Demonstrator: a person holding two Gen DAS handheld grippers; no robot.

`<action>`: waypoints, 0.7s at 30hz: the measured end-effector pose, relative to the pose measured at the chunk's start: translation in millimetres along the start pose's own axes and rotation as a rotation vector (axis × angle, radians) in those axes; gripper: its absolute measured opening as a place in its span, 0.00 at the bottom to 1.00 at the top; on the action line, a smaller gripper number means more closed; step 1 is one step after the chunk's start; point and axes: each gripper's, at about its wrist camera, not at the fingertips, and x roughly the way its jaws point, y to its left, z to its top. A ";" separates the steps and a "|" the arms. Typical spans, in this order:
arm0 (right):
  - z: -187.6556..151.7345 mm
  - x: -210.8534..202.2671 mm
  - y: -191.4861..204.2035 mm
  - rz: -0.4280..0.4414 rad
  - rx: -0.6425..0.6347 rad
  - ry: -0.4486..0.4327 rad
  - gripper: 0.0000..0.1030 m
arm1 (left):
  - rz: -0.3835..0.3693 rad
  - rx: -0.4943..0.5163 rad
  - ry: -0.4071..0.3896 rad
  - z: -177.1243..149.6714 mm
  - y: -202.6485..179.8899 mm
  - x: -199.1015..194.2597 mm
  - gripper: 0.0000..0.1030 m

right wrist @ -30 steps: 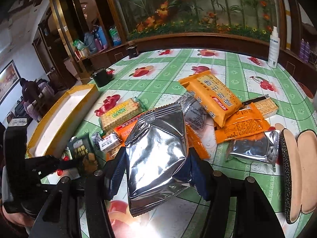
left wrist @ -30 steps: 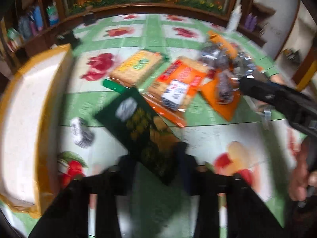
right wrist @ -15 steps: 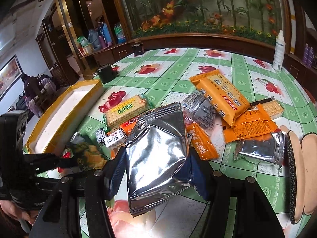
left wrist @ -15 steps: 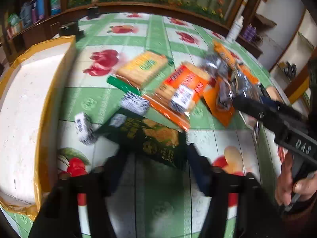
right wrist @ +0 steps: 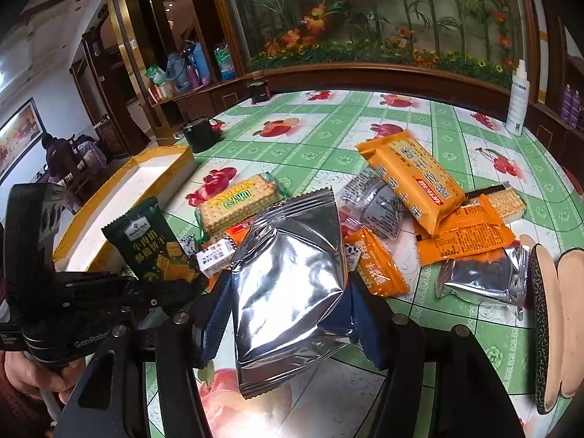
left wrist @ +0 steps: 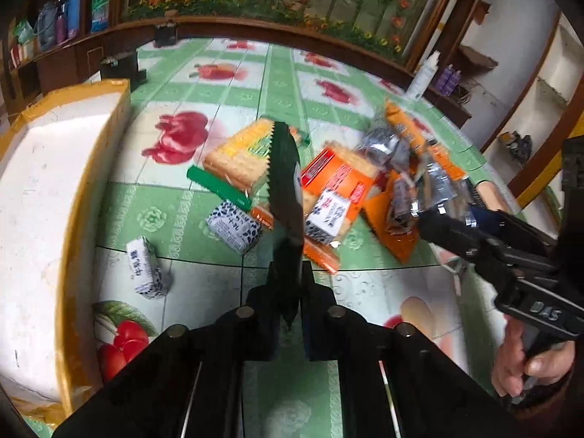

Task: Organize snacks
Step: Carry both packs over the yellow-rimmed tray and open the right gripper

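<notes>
My left gripper [left wrist: 290, 303] is shut on a dark green cracker packet [left wrist: 286, 204], held upright and edge-on above the table; the packet's printed face shows in the right wrist view [right wrist: 153, 244]. My right gripper [right wrist: 288, 306] is shut on a silver foil snack bag [right wrist: 292, 284], lifted over the table; the gripper also shows in the left wrist view [left wrist: 434, 219]. A pile of snacks lies on the table: a yellow cracker pack [left wrist: 241, 157], an orange cracker pack [left wrist: 335, 182], a long orange packet [right wrist: 412, 179] and two small white cartons [left wrist: 233, 226] [left wrist: 144, 272].
A white box with yellow edges [left wrist: 40, 211] stands at the left on the green fruit-print tablecloth [left wrist: 233, 84]. A white bottle [right wrist: 518, 102] stands at the far right edge. Two dark containers [right wrist: 199, 135] sit at the far left. Two flat oval pads [right wrist: 558, 317] lie at the right.
My left gripper has closed on the green packet and lifted it off the table, turning it upright and edge-on. My right gripper still holds the silver bag.
</notes>
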 end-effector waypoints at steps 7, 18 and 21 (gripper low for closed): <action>0.0 -4.8 13.5 0.048 -0.015 -0.029 0.64 | -0.008 -0.012 -0.067 -1.4 23.8 -48.0 0.08; 11.6 14.8 99.0 0.229 0.001 -0.008 0.64 | 0.062 -0.179 -0.158 -9.9 125.7 -110.9 0.08; 17.7 24.6 139.3 0.267 -0.048 -0.004 0.64 | 0.085 -0.217 -0.149 -19.4 151.4 -115.2 0.08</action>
